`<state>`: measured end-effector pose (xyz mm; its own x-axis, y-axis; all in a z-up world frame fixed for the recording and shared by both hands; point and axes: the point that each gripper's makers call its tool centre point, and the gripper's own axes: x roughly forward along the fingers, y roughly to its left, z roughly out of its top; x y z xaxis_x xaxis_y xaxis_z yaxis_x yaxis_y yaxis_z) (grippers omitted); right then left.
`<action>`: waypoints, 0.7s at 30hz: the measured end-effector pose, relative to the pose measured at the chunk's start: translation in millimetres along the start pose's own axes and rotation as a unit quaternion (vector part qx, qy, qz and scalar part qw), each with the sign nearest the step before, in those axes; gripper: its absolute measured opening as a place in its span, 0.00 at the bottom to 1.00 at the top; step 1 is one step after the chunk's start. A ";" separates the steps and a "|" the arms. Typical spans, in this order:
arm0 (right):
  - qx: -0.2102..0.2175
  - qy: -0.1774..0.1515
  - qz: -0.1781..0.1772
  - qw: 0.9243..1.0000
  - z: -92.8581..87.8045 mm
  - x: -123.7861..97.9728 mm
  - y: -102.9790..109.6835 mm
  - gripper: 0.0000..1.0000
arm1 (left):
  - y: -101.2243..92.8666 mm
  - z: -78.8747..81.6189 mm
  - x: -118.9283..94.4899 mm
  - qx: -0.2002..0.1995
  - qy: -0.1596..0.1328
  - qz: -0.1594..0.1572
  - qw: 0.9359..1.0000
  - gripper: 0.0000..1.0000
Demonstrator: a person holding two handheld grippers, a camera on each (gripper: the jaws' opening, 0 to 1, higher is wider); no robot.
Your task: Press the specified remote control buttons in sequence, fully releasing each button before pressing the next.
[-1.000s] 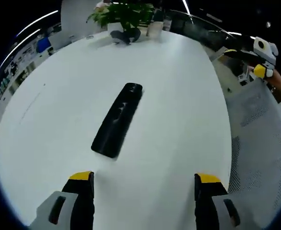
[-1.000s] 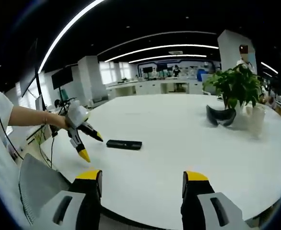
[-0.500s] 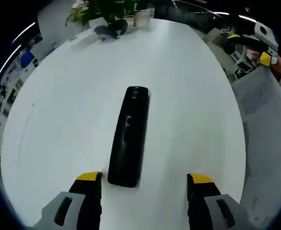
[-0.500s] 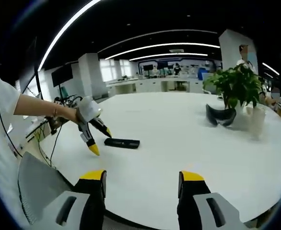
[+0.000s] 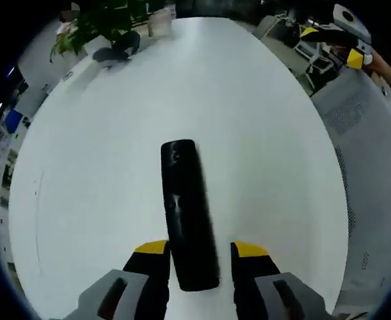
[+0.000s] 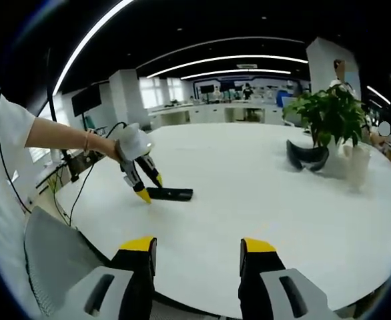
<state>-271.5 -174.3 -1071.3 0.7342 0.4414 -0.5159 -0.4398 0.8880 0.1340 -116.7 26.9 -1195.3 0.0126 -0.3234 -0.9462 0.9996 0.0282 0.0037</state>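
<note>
A black remote control (image 5: pixel 182 207) lies lengthwise on the white round table (image 5: pixel 269 133). In the left gripper view its near end sits between the jaws of my left gripper (image 5: pixel 201 250), which stand close on either side with a thin gap on the right; the gripper is open. In the right gripper view the remote (image 6: pixel 173 194) lies far left, and the left gripper (image 6: pixel 151 189), held in a person's hand, points down over its left end. My right gripper (image 6: pixel 197 245) hangs open above the table's near edge, holding nothing. It also appears far off (image 5: pixel 332 45) at the table's other side.
A potted plant (image 6: pixel 329 115), a dark headset (image 6: pixel 307 158) and a white cup (image 6: pixel 355 165) stand at the table's right. A grey mesh chair (image 6: pixel 49 257) is beside the table edge, with cables behind the arm. A wide bare stretch of table (image 6: pixel 249 180) lies between the grippers.
The left gripper has come down and forward over the remote, and its jaws have narrowed around the near end. The right gripper's jaws have narrowed a little.
</note>
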 end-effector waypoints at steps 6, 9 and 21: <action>-0.004 0.006 -0.002 1.000 -2.6 0.2 -0.1 0.46 | -6.1 -0.7 -0.7 0.014 -0.008 0.002 1.000 0.25; -0.010 0.008 0.001 1.000 -2.8 1.2 1.5 0.45 | -11.6 -1.1 -0.6 0.016 -0.012 -0.001 1.000 0.25; -0.034 0.017 0.019 0.999 3.4 6.1 15.0 0.45 | -41.3 0.1 -1.3 0.019 -0.029 -0.003 0.999 0.25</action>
<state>-271.9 -157.9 -1069.5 0.6987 0.4691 -0.5401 -0.5021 0.8594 0.0968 -158.0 26.1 -1194.2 0.0063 -0.3776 -0.9260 0.9999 -0.0102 0.0110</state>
